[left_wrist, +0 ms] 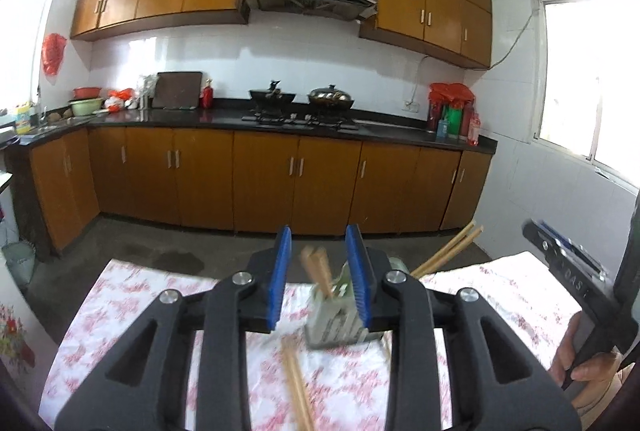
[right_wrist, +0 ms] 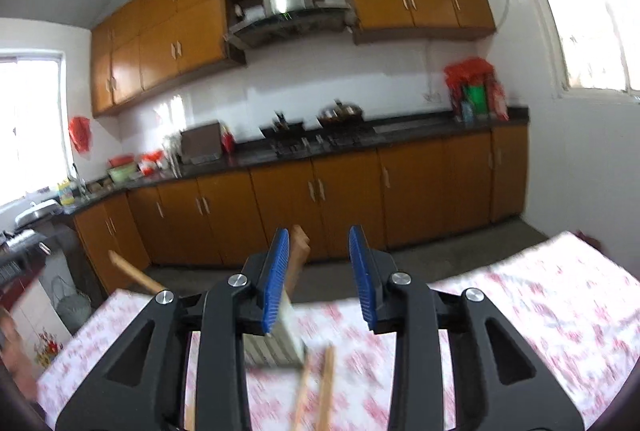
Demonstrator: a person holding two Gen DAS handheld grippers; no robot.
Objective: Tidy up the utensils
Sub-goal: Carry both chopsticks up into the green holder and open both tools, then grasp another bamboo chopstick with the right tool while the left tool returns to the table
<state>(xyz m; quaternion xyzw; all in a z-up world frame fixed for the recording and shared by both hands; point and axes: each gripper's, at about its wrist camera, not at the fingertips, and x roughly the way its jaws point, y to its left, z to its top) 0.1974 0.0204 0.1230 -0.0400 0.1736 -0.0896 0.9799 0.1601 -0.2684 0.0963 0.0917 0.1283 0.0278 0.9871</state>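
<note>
A grey slotted utensil holder (left_wrist: pixel 338 323) stands on the floral tablecloth (left_wrist: pixel 132 315), with wooden chopsticks (left_wrist: pixel 318 271) standing in it. My left gripper (left_wrist: pixel 320 271) is open above and around the holder. More chopsticks (left_wrist: pixel 298 383) lie loose on the cloth in front. A further pair (left_wrist: pixel 448 251) pokes up behind the right finger. In the right wrist view the holder (right_wrist: pixel 276 339) sits by my left blue finger, with chopsticks (right_wrist: pixel 299 255) in it. My right gripper (right_wrist: pixel 320 275) is open and empty. Loose chopsticks (right_wrist: pixel 316 387) lie below it.
The other gripper's black body (left_wrist: pixel 572 271) and a hand (left_wrist: pixel 584 363) are at the right of the left wrist view. A kitchen counter (left_wrist: pixel 280 123) with pots and brown cabinets runs along the far wall. The table's far edge (right_wrist: pixel 360 301) drops to a grey floor.
</note>
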